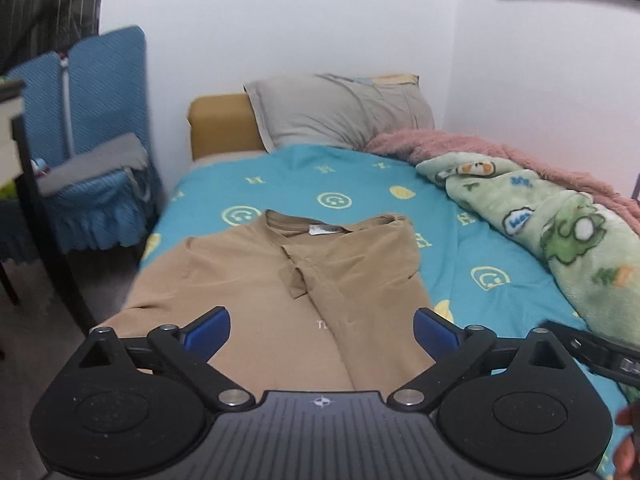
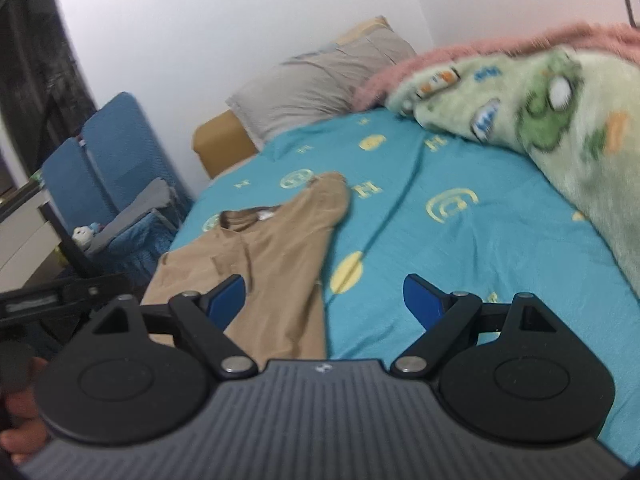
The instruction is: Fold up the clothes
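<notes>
On the blue smiley bedsheet (image 1: 360, 184), the tan shirt (image 1: 256, 280) lay flat with its collar at the far end, toward the grey pillow (image 1: 340, 112), so its long axis ran near-to-far up the bed. The left gripper (image 1: 322, 334) hung right over the shirt's near half, jaws spread wide with nothing between them. The right gripper (image 2: 324, 300) was wide and empty too, but it sat off over the shirt's right edge, mostly above bare sheet. So I'd say the left one was nearer the body of the fabric, while the right was closer to the right sleeve (image 2: 328, 196), which looked folded in already.

Hard to see: the shirt's near hem was hidden behind the gripper bodies, the left edge blurred off the bed's side, and the right view was smeary overall. The green blanket (image 1: 560, 232) stayed well apart on the right.
</notes>
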